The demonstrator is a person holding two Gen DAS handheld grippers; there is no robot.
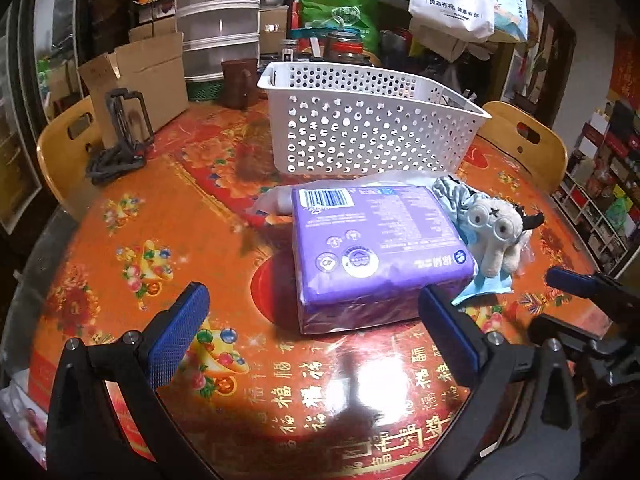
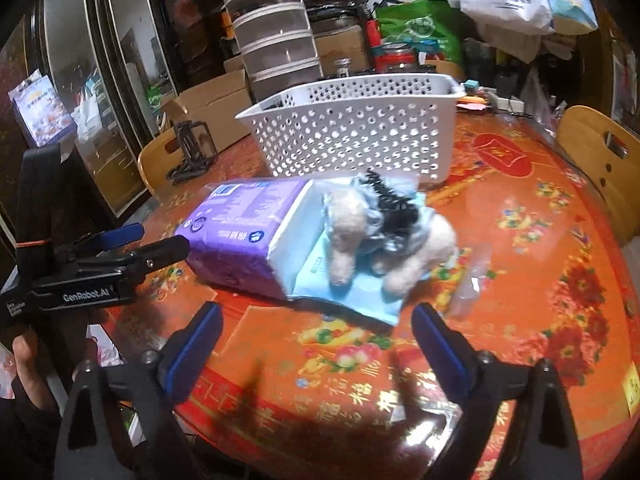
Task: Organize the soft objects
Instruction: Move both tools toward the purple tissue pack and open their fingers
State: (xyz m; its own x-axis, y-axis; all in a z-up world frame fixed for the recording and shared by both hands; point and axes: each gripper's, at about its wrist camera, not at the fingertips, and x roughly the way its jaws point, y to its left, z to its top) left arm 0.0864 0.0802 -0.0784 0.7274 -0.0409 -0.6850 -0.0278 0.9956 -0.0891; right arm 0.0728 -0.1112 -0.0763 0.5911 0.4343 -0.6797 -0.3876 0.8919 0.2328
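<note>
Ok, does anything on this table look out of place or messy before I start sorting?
The soft things sit in a heap in front of the white basket, none inside it that shows. The plush toy lies slumped on a light blue packet, against the purple tissue pack, with a black hair claw on top. Nothing looks spilled or damaged.

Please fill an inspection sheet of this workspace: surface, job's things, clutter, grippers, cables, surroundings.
Surface: round table with a glossy orange-red patterned cover.
Job's things: purple tissue pack, cream plush toy on a light blue packet beside it, white perforated basket behind them.
Clutter: cardboard box, stacked clear drawers, jars, hanging bags.
Grippers: left gripper open, right gripper open, nothing between the jaws.
Cables: dark cord coiled by a black stand.
Surroundings: wooden chairs, crowded shelves.
</note>
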